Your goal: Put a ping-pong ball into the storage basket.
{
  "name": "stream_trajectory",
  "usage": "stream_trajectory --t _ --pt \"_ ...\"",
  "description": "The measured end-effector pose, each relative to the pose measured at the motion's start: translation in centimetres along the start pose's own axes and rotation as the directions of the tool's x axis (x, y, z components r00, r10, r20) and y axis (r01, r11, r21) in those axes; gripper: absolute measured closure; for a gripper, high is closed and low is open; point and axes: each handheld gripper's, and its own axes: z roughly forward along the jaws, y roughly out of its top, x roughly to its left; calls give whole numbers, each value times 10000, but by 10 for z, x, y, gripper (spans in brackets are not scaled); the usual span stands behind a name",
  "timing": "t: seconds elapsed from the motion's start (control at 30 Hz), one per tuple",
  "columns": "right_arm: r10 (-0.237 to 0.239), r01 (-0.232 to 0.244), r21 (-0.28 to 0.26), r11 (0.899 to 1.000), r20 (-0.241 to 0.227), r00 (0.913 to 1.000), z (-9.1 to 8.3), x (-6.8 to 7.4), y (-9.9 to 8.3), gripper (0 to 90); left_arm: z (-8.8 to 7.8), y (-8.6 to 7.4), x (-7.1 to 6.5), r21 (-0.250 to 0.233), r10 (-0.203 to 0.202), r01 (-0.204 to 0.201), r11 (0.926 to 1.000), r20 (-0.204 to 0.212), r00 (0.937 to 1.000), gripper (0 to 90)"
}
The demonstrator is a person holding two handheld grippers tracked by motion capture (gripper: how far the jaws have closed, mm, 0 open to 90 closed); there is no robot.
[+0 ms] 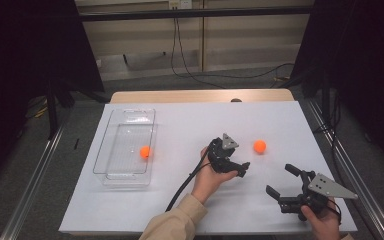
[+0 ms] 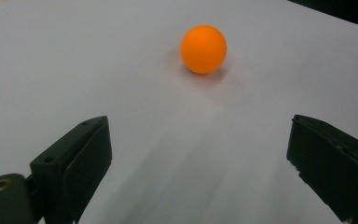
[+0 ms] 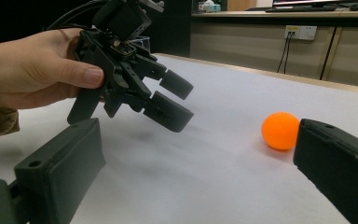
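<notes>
Ball (image 1: 259, 146) sits bare on the white sheet (image 1: 190, 125), a little right of centre in the high view, upper middle of the left gripper view (image 2: 203, 49) and at the right edge of the right gripper view (image 3: 280, 130), partly behind a jaw. Left gripper (image 1: 237, 169), at frame centre in the high view, has its jaws apart, pointing toward the ball and near it, not touching. Right gripper (image 1: 284, 181), at lower right, also has its jaws spread wide, holding nothing. Second ball (image 1: 145, 151) lies in the clear tray (image 1: 111, 145) at left.
</notes>
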Motion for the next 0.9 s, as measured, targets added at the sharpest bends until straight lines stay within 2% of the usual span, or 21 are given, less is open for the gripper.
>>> stream_trajectory --t 0.6,0.9 --pt "-19 19 8 10000 -5 10000 0 0 0 13 12 7 -3 -100 6 -6 9999 3 10000 71" --pt "-33 33 21 10000 -12 10000 0 0 0 13 16 10 -3 -121 -113 113 9999 18 9999 70"
